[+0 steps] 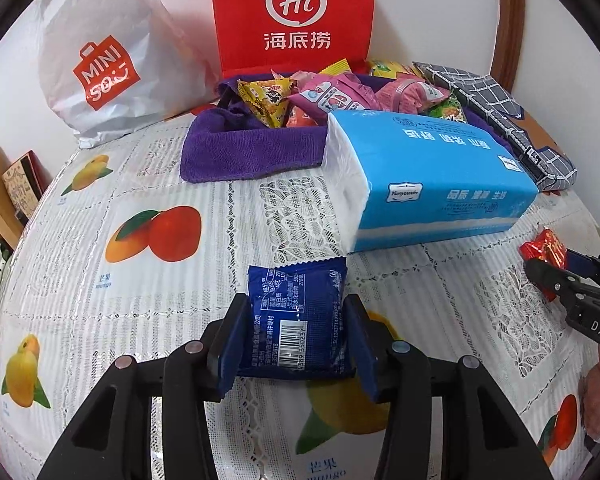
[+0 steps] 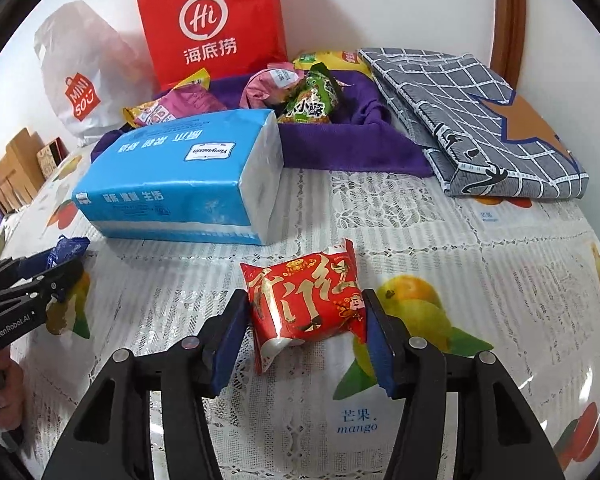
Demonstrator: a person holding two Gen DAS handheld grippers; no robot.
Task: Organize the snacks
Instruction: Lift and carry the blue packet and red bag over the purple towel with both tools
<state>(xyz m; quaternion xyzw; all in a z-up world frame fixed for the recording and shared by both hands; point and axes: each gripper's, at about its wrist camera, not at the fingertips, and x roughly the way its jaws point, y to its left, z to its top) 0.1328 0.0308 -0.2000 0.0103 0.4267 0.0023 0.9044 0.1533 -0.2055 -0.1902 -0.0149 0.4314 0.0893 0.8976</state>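
Left gripper (image 1: 296, 332): pads against both sides of blue snack packet (image 1: 296, 312) on the table (image 1: 100, 288).
Right gripper (image 2: 306, 334): jaws apart around red snack packet (image 2: 306, 308), left pad clear.
Purple basket (image 1: 252, 148): snacks inside, behind tissue pack (image 1: 432, 176).

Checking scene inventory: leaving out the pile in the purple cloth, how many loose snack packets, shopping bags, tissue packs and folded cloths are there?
Loose snack packets: 2, blue packet, red packet
Shopping bags: 2, red bag, white bag
Tissue pack: 1
Folded checked cloth: 1
Total: 6
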